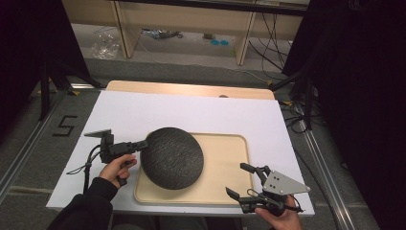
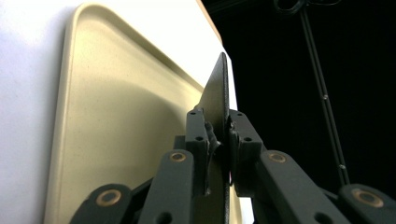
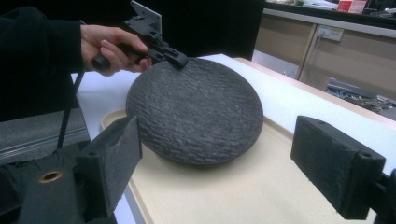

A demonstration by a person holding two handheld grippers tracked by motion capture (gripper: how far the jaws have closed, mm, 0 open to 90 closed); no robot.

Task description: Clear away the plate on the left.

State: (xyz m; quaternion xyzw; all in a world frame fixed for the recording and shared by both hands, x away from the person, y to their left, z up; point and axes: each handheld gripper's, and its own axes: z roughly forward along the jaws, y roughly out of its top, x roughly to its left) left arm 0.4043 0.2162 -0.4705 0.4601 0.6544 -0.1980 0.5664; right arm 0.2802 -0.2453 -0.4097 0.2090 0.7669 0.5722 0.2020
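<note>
Beige tray [image 1: 230,163] under dark plate [image 1: 172,158] in left claw [image 1: 142,144]

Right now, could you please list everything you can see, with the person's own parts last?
plate: one, dark grey, rough, tilted over the tray's left part, rim gripped
tray: one, beige, on the sheet
sheet: one, white, covering the table
table: one, light wood, edge showing beyond the sheet
left claw: black, shut on the plate's left rim
right claw: black, open, at the tray's right corner
hands: two, holding the claws
</note>
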